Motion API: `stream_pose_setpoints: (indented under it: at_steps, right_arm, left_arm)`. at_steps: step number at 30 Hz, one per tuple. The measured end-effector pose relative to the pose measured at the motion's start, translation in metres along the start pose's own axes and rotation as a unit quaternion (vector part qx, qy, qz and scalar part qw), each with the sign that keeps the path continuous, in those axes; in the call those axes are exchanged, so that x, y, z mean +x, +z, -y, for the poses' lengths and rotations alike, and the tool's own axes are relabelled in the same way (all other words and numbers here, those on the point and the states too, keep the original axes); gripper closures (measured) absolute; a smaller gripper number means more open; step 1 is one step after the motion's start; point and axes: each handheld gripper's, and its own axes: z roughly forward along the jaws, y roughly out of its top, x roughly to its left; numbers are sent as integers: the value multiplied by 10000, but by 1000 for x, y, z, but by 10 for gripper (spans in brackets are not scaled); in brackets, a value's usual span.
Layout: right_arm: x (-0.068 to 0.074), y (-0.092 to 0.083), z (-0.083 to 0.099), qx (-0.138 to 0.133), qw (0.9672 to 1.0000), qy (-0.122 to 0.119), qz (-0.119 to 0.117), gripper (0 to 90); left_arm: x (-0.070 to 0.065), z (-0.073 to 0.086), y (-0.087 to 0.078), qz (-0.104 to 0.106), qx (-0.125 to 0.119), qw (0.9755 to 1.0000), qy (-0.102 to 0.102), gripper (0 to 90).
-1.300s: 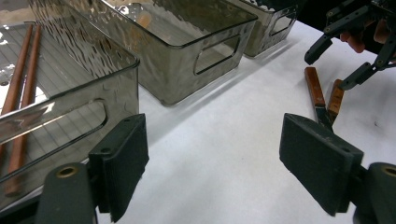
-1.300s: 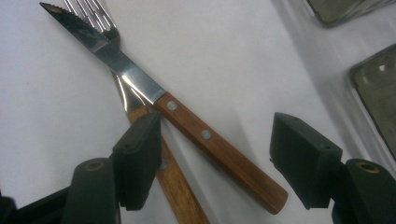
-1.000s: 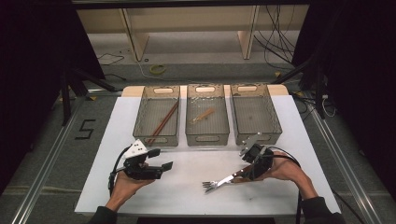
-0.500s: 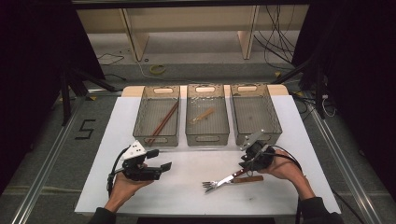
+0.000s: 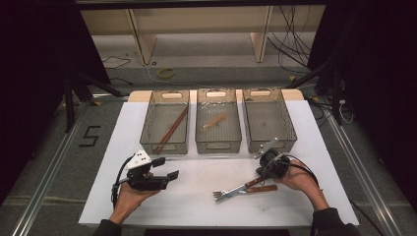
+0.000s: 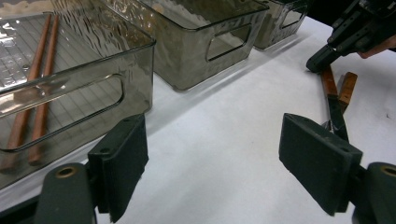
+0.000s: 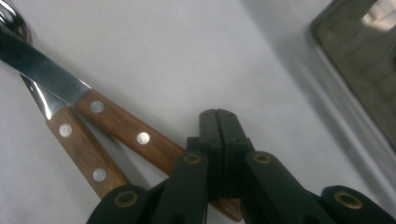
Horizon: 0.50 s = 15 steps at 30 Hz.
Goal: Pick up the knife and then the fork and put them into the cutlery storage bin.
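Sorting of cutlery into the three bins looks partly done: the bin (image 5: 165, 129) ahead of the left hand-held gripper (image 5: 164, 169) holds two chopsticks (image 5: 172, 129), the middle bin (image 5: 218, 128) holds one small wooden piece, too small to tell apart, and the bin (image 5: 268, 120) just ahead of the right hand-held gripper (image 7: 217, 122) looks empty. Two wooden-handled utensils (image 5: 246, 188), a fork and a knife by the look of it, remain crossed on the white surface (image 5: 196, 201) directly under the right hand-held gripper. Its jaws have just been closing and now stand clenched together, pads touching, above a handle end (image 7: 121, 130); no handle between them. Left hand-held gripper idle, jaws wide apart. Left to do: both utensils.
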Motion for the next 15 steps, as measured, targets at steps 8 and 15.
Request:
stream_pose_setpoints:
  at_steps: [8, 15]
  right_arm:
    - [7, -6, 6, 232, 9995, 81, -197, 900]
    - [23, -15, 24, 274, 9988, 97, -385, 900]
  left_arm:
    - [-1, 2, 0, -10, 72, 9999, 96, 231]
    - [-2, 2, 1, -11, 96, 9999, 98, 231]
